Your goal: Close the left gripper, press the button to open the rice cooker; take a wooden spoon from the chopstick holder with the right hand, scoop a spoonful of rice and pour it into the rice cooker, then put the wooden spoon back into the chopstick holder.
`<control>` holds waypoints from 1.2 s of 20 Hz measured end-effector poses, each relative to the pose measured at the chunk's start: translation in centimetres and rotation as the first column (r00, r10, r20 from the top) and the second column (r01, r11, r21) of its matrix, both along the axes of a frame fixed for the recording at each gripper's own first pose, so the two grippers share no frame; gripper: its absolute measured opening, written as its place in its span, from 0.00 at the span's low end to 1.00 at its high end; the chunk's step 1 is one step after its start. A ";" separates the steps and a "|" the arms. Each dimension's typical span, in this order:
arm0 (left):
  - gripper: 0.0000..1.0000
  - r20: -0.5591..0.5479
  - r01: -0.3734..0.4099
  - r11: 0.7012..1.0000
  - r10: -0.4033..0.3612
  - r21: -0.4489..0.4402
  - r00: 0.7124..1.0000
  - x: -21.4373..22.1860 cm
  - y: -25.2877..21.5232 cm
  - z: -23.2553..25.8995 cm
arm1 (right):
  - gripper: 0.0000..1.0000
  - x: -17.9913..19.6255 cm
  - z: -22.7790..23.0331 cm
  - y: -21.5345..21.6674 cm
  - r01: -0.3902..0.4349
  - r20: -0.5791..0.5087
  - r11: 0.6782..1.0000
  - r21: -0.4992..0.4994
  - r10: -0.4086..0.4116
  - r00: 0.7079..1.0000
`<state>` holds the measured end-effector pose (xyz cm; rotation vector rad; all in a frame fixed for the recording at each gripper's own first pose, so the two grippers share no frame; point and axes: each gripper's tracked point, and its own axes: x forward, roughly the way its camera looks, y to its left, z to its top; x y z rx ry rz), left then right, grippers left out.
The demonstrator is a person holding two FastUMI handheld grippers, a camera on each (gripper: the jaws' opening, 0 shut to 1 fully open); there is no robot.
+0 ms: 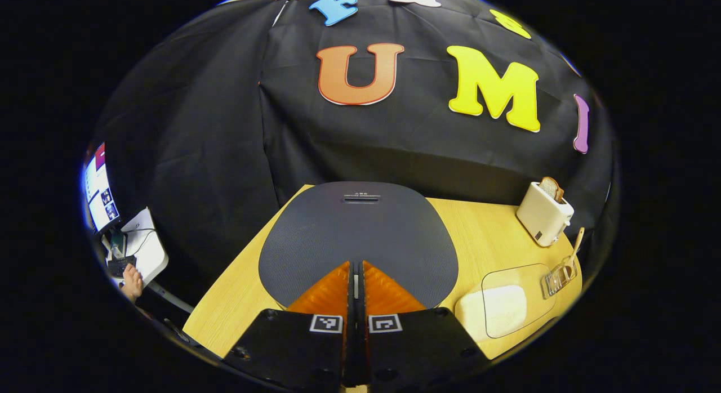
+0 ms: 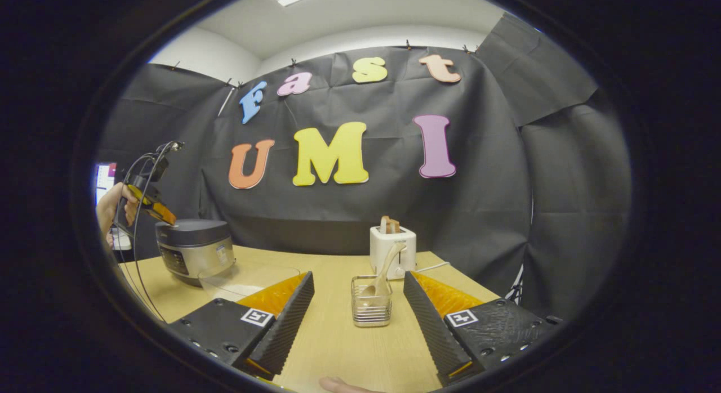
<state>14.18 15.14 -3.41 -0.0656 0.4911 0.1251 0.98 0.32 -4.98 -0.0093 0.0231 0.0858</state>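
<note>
Left gripper [image 1: 356,269] is pressed together above the dark, lidded cooker [image 1: 358,235]; right gripper [image 2: 358,291] is spread, empty, facing the holder [image 2: 371,307] with spoon [image 2: 385,272].

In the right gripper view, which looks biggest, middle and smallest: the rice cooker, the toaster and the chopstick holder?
Largest to smallest, as they look:
1. rice cooker
2. toaster
3. chopstick holder, which looks close to the toaster in size. It sits nearer the camera, which enlarges it, so their order is unsure.

Dark grey cooker [image 1: 358,235] with dotted lid; pale wood-grain surface [image 1: 484,235]; white toaster [image 1: 544,214]; clear holder [image 2: 371,300]; tan spoon [image 2: 385,272].
</note>
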 end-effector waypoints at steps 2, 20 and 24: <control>0.03 0.000 0.011 1.000 -0.011 0.000 1.000 -0.1 -0.3 0.0 | 0.95 0.1 -0.2 -0.1 0.001 -0.005 1.000 -0.005 -0.001 1.000; 0.03 0.287 -0.066 0.997 0.052 0.039 0.956 -2.1 0.3 8.9 | 0.97 0.3 -1.1 0.3 -0.012 -0.024 1.000 -0.012 0.012 1.000; 0.03 0.365 -0.039 0.999 0.035 0.004 0.930 -4.3 -1.8 12.2 | 0.95 0.5 -1.2 -0.9 0.003 -0.025 1.000 -0.007 -0.003 1.000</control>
